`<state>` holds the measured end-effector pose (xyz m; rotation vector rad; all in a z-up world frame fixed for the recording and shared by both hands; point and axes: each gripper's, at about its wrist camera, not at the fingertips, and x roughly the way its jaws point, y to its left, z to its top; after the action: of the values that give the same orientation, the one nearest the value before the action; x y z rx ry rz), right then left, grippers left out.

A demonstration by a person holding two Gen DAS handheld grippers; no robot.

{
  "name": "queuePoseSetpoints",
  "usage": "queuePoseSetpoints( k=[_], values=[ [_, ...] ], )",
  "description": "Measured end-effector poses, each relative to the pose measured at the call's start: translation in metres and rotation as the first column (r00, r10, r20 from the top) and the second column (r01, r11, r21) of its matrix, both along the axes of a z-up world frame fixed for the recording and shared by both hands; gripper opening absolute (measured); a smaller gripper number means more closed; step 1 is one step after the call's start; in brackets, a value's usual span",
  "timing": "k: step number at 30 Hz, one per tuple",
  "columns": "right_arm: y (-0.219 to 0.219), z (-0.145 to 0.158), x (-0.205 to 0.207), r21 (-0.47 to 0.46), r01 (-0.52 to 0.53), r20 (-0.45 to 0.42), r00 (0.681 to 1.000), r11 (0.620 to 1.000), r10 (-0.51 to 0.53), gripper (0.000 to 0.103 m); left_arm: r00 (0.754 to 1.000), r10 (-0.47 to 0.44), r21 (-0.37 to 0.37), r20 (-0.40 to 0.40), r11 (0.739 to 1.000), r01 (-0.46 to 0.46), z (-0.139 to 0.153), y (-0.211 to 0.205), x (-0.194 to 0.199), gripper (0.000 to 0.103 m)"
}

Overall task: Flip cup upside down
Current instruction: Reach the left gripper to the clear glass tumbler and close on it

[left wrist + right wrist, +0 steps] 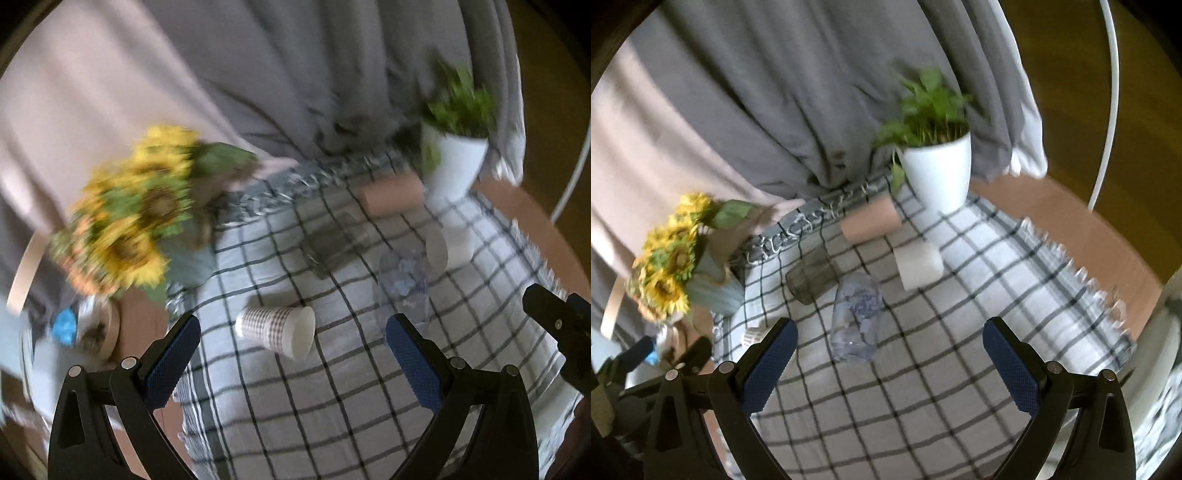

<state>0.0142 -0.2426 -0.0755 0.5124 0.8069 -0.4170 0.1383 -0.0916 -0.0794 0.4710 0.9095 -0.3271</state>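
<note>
The checked paper cup (275, 330) lies on its side right between our left claw's (293, 349) spread fingers, a little ahead of them, mouth turned toward the right pad, and nothing grips it yet. That left claw is wide and empty; our right claw (890, 352) is just as wide and empty, with a clear plastic cup (857, 317) lying ahead of it, nearer its left finger. Here is the worry: the paper wall looks thin, so we judge a hard squeeze could crush it, and a push from one pad alone could send it rolling away across the cloth. Swing it over carelessly and it may clip the clear cup to our left claw's right. Further ahead of the right claw lie a dark glass (810, 277), a white cup (918, 266) and a brown cup (871, 221), all on their sides, so any roll has company. The checked cloth (923, 406) looks soft and a bit rumpled, which could tip a cup set down mouth-first. Beyond stand a sunflower bunch (125, 221) off left, a potted plant (934, 147) off right, and grey drapes (775, 92) behind.
</note>
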Motion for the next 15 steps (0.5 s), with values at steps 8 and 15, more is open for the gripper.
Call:
queuePoseSetpoints(
  k=[8,15],
  values=[
    [-0.017,-0.029,0.04,0.127,0.146,-0.065,0.988,0.981,-0.139,0.101,0.96,-0.222,0.175,-0.173,0.952,0.252,-0.041,-0.055,0.071,0.102],
    [-0.038,-0.028,0.077,0.15,0.295,-0.071,0.955,0.944,-0.287,0.101,0.881,-0.303,0.24,-0.363,0.883,0.403,-0.083,-0.093,0.128,0.1]
  ],
)
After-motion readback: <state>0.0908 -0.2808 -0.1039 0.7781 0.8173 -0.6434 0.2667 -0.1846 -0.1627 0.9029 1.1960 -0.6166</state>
